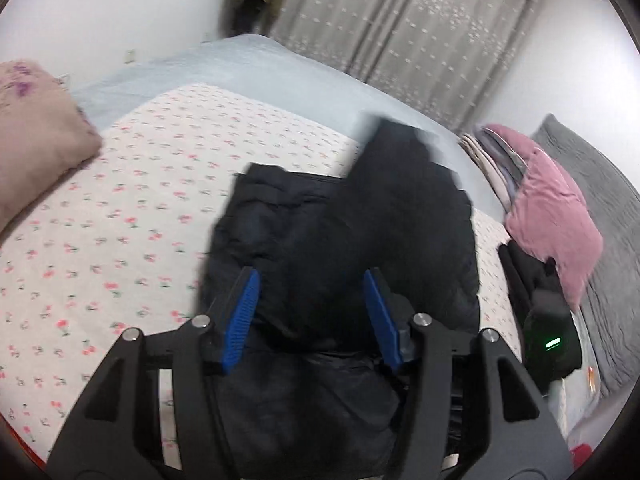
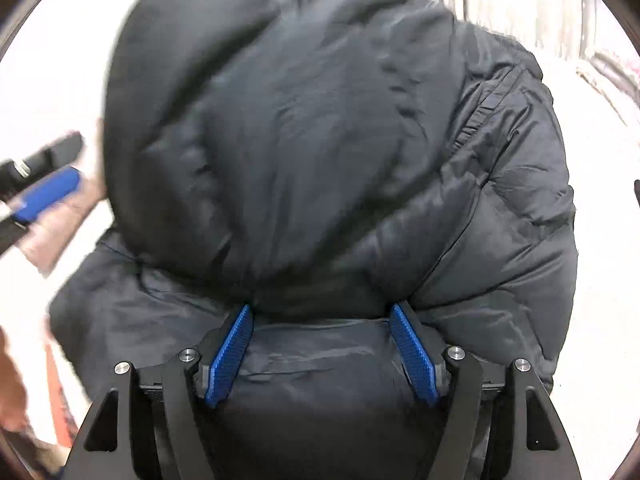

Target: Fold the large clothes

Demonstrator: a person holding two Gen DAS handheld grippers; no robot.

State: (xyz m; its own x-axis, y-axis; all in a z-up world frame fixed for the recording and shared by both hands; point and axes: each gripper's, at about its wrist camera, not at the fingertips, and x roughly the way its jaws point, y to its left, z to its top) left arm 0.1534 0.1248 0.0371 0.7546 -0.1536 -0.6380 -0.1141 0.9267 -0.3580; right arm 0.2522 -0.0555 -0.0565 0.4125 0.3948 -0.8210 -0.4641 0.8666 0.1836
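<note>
We see the bed (image 1: 120,216) filling most of the left wrist view, spread with a white sheet printed in small pink flowers, a pale blue cover beyond it. Grey patterned curtains (image 1: 400,28) hang behind, and a grey blanket (image 1: 592,208) lies along the right side. On the sheet sits the dark padded jacket (image 1: 340,232), bunched into a thick heap near the front edge of the bed — in the right wrist view it fills nearly the whole frame, its puffed upper fold drooping over a lower layer. A tan pillow (image 1: 36,136) rests at the far left, and a pink garment (image 1: 552,216) tops a pile of clothes at the right.

Our left gripper (image 1: 312,312) stands with its blue pads apart, jacket fabric lying between them; the jaws are spread and we cannot see them pinching anything. Our right gripper (image 2: 322,352) is likewise parted, its blue pads (image 2: 230,356) on either side of a bulge of jacket, the fabric pressing up against them — released rather than clenched.
</note>
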